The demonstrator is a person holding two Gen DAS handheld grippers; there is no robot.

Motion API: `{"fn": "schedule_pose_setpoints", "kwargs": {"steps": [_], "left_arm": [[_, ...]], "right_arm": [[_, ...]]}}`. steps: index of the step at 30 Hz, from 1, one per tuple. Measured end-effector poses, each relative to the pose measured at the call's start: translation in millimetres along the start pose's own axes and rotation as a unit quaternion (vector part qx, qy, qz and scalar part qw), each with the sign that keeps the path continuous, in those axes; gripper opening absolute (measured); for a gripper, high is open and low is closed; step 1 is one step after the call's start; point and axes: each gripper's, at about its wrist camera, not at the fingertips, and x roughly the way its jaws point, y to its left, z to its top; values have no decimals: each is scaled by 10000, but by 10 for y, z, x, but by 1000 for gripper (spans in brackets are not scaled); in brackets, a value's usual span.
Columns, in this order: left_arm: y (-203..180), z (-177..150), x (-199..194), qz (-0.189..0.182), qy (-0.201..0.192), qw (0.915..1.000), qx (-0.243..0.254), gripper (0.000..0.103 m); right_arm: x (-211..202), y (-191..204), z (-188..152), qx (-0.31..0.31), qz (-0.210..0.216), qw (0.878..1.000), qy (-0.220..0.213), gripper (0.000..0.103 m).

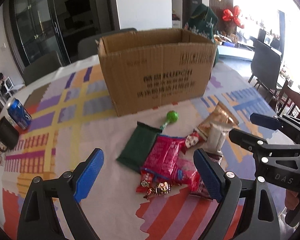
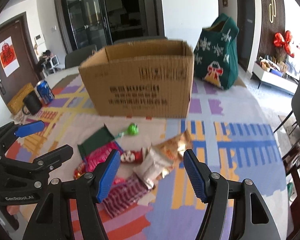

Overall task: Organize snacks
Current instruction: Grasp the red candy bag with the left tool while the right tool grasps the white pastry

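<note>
The left gripper (image 1: 148, 172) stands wide and empty above a pink snack packet (image 1: 164, 158) and dark green packet (image 1: 140, 146). The right gripper (image 2: 150, 172), partly spread, holds nothing over a white wrapper (image 2: 154, 166). Behind lie a green lollipop (image 1: 171, 116) and an open cardboard box (image 1: 156, 70), its print blurred. "GenRobot.AI" marks the left gripper's body. A blue can (image 1: 19, 113) stands far left.
</note>
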Motion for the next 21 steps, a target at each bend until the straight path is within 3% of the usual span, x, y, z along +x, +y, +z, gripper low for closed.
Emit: {"fn": "schedule_pose_setpoints", "kwargs": {"steps": [7, 15, 21], "left_arm": [[29, -75, 276, -213, 210, 9995, 24, 90], [50, -95, 573, -577, 442, 9973, -35, 70], [27, -61, 676, -884, 529, 9947, 54, 60]], "right_arm": [[255, -2, -163, 67, 32, 9992, 400, 66], [433, -8, -182, 134, 58, 9984, 545, 60], [505, -19, -183, 232, 167, 9977, 620, 54]]}}
